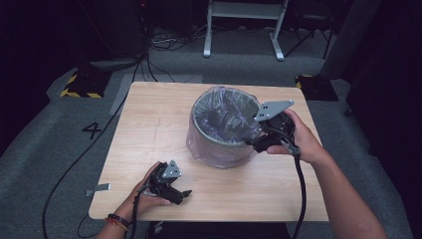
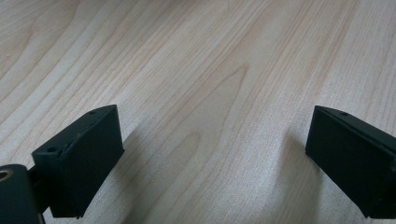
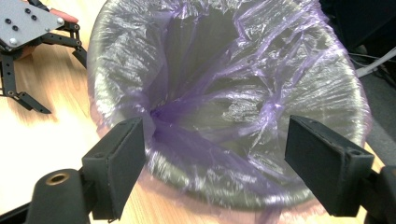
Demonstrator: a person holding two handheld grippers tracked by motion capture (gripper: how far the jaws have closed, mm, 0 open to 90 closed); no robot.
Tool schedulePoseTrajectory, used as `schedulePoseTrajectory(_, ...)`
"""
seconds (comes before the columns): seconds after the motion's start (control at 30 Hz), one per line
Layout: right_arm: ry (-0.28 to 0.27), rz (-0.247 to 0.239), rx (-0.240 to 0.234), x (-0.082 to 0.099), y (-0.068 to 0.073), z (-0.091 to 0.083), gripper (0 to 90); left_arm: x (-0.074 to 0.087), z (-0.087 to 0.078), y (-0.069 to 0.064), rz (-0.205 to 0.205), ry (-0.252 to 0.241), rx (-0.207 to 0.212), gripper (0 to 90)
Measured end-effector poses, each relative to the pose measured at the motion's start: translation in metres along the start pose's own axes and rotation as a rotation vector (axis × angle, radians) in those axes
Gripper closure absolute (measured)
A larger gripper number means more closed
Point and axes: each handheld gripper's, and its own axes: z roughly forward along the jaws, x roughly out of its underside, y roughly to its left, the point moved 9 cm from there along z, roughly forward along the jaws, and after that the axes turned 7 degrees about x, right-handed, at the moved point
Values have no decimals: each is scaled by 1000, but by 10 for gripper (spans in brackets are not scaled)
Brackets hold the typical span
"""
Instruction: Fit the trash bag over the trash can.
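A grey bin (image 1: 224, 130) lined with a thin purple plastic bag (image 3: 219, 88) stands right of the table's middle. My right gripper (image 1: 250, 141) hangs at the bin's near right rim, open, its jaws wide apart over the rim (image 3: 224, 186) with nothing between them. My left gripper (image 1: 185, 195) rests low over the bare wood near the table's front edge, also open and holding nothing; the left gripper view has just wood grain between its jaws. From the right gripper view the left gripper (image 3: 28, 56) lies beyond the bin at the upper left.
The wooden table (image 1: 149, 124) has bare wood left of the bin. A strip of tape (image 1: 98, 189) hangs off the left front corner. Cables (image 1: 164, 42) and a white stand (image 1: 244, 25) are on the floor behind. The room around is dark.
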Motion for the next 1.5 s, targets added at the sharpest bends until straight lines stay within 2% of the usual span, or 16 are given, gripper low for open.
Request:
schedulePoseTrajectory(0.5, -16, 17, 18, 20, 3, -11, 198, 0, 0, 0, -1, 0, 0, 37)
schedulePoseTrajectory(0.73, -30, -12, 18, 28, 12, -15, 191, 0, 0, 0, 0, 0, 0, 37)
schedulePoseTrajectory(1.5, 19, -7, 42, 63, 17, -1, 195, 0, 0, 0, 0, 0, 0, 37)
